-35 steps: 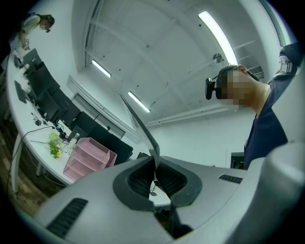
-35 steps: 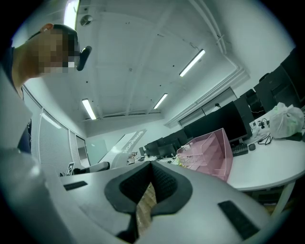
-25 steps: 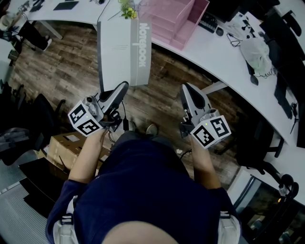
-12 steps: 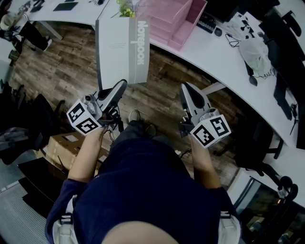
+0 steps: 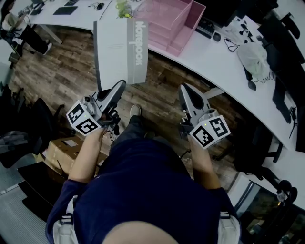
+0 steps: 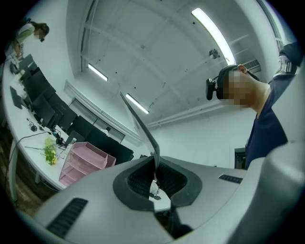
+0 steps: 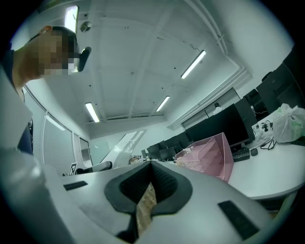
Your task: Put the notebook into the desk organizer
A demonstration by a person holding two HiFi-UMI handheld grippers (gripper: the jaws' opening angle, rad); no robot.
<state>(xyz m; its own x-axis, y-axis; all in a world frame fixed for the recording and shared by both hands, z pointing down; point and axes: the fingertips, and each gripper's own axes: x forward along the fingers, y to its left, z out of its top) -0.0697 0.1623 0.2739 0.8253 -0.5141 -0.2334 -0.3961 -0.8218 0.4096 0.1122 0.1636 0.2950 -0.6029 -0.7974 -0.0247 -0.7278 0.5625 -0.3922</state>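
Note:
A large grey and white notebook (image 5: 121,52) stands upright in the air over the wood floor, short of the desk. My left gripper (image 5: 121,85) is shut on its lower edge. In the left gripper view the notebook (image 6: 139,125) shows edge-on as a thin blade rising from the closed jaws of the left gripper (image 6: 155,164). The pink desk organizer (image 5: 174,21) stands on the white desk (image 5: 209,55), just right of the notebook's top. My right gripper (image 5: 185,88) is shut and holds nothing, level with the left one. From the right gripper (image 7: 150,164) the notebook (image 7: 125,143) and the organizer (image 7: 209,155) both show.
A small green plant (image 5: 125,9) sits left of the organizer. A keyboard (image 5: 206,27), cables and a plastic bag (image 5: 255,55) lie further right on the desk. Cardboard boxes (image 5: 64,150) rest on the floor at left, with dark office chairs (image 5: 257,143) at right.
The person has stepped forward, one foot now ahead. The desk and organizer sit lower in the head view, and the held notebook has shifted slightly left and up.

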